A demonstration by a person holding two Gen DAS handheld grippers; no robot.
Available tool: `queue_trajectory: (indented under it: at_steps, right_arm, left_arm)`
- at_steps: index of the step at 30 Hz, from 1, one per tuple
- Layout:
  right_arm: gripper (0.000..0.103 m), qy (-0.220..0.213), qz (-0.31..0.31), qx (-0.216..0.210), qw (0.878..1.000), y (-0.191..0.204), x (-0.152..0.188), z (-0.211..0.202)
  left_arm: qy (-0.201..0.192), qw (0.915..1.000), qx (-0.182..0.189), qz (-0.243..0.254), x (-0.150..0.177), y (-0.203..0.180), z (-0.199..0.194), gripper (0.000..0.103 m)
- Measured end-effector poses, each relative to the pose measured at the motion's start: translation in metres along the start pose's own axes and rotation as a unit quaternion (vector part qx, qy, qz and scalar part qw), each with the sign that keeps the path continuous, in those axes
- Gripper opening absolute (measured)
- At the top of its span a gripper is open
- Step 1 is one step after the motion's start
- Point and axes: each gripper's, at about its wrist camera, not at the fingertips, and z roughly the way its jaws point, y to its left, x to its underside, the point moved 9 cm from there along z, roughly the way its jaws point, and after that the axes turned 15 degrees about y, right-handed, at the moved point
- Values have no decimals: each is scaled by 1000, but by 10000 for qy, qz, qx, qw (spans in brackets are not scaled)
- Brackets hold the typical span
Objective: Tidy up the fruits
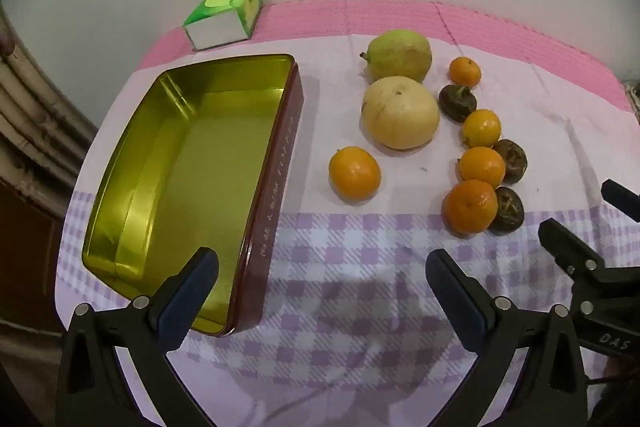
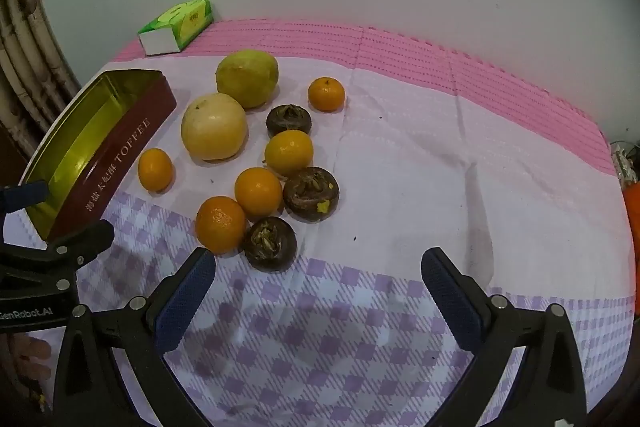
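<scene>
An open rectangular metal tin (image 1: 188,163) with a gold inside and dark red outer walls sits on the lilac-checked white tablecloth (image 1: 352,267); nothing lies in it. All the fruit rests on the cloth to the right of the tin, none touching it.

Nearest the tin is a lone small orange mandarin (image 1: 354,173), just off its long red wall. Further from the tin, a pale yellow round fruit (image 1: 400,111) sits pressed against a green-yellow guava-shaped fruit (image 1: 400,55) behind it. Further right again, four more small orange citrus fruits run in a loose column: the far one (image 1: 464,71) stands alone, then a yellower one (image 1: 481,127), a middle one (image 1: 481,166) and the nearest, deepest orange one (image 1: 470,206). Three dark brown wrinkled round fruits (image 1: 457,103) (image 1: 512,161) (image 1: 509,211) lie among that column, each touching or just beside an orange neighbour.

Behind the tin, on the pink mat (image 1: 400,13) by the wall, lies a green and white tissue box (image 1: 224,15).

The left gripper (image 1: 322,291) hangs over the tin's near right corner, fingers spread fully wide, with nothing between them. The right gripper (image 2: 318,291) hovers over the checked cloth just short of the nearest orange and brown fruit, fingers equally wide apart and holding nothing.
</scene>
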Motion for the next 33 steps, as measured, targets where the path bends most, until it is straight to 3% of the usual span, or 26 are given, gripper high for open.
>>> queue_trajectory:
  at_steps: [10,33]
  right_arm:
    - [102,17,30,-16,10000,-1,1,1]
    - [101,-53,-39,-212,9998,6,2,5]
  left_arm:
    - [-26,9992,168,361,5,-15,1,103]
    - [45,10000,22,56,4,0,6,103]
